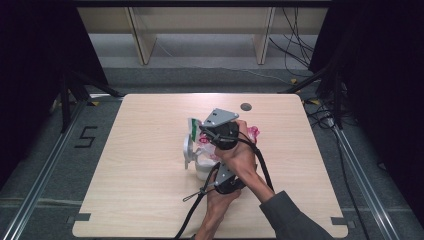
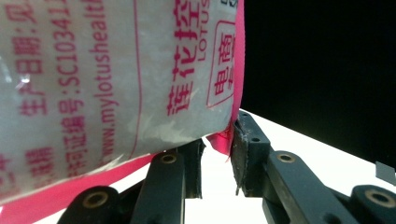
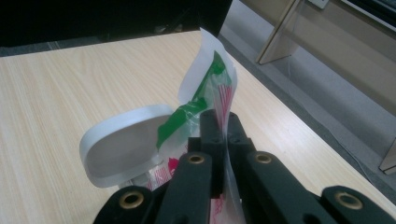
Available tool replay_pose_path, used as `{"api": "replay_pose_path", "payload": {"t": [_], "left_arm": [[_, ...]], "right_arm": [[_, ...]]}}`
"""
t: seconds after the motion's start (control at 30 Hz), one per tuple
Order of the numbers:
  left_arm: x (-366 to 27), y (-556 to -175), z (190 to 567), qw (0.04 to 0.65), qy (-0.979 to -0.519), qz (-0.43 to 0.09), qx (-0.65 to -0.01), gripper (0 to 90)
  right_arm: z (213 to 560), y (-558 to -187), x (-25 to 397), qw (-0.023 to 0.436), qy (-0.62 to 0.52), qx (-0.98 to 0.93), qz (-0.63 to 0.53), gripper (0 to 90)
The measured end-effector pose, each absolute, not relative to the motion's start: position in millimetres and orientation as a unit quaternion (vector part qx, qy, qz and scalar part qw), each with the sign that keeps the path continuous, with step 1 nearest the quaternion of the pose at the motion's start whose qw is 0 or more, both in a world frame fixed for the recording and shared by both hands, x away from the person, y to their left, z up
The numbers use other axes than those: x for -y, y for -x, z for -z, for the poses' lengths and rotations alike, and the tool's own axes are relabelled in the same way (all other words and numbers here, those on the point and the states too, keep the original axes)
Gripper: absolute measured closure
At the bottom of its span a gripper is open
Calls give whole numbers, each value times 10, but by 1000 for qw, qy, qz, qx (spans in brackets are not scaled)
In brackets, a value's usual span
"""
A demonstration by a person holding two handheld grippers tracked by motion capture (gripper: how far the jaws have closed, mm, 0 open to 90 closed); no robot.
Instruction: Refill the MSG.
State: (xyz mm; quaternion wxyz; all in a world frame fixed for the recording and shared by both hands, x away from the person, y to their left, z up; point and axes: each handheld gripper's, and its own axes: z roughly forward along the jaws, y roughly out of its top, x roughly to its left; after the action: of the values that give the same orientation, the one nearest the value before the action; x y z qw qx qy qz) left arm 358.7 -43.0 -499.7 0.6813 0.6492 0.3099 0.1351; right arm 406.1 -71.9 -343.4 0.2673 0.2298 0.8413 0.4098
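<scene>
A clear plastic bag (image 1: 196,128) with a green top and pink print is held up over the middle of the table (image 1: 140,190). In the right gripper view my right gripper (image 3: 223,128) is shut on the thin film of the bag (image 3: 205,88). It sits under a grey plate (image 1: 219,117) in the high view. In the left gripper view, the bag's pink-edged lower corner (image 2: 222,140) lies between the fingers of my left gripper (image 2: 217,161). That corner touches one pad (image 2: 243,149), and a gap shows beside it. The left gripper (image 1: 221,176) is low and near me.
A white oval lid or dish (image 3: 121,144) stands on edge just left of the bag (image 1: 189,150). The person's forearms cross over the near half of the table, cables (image 1: 192,215) trailing. A round grommet (image 1: 245,106) sits near the far edge. Shelf legs (image 1: 142,40) stand behind.
</scene>
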Motion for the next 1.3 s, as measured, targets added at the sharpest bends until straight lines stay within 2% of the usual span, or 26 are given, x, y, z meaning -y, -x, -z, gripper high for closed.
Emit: {"api": "replay_pose_path", "payload": {"t": [0.33,0.37,0.43,0.47,0.5,0.57,1.3], "left_arm": [[440,-3582,5010,685,-645,-135,-311,743],[367,-3599,5008,656,-677,-156,-295,743],[354,-3603,5009,651,-683,-158,-292,744],[354,-3603,5009,651,-683,-158,-292,744],[438,-3579,5013,683,-647,-134,-311,744],[442,-3580,5016,686,-644,-133,-313,743],[428,-3573,5004,681,-649,-136,-310,743]], "right_arm": [[3446,-4095,711,262,-225,-847,-403,900],[3441,-4090,713,259,-231,-844,-409,900],[3434,-4099,721,257,-227,-845,-411,900],[3437,-4101,720,258,-226,-846,-409,900],[3443,-4098,715,256,-227,-848,-406,900],[3454,-4097,705,255,-225,-851,-399,900],[3454,-4083,695,254,-228,-846,-409,900]]}}
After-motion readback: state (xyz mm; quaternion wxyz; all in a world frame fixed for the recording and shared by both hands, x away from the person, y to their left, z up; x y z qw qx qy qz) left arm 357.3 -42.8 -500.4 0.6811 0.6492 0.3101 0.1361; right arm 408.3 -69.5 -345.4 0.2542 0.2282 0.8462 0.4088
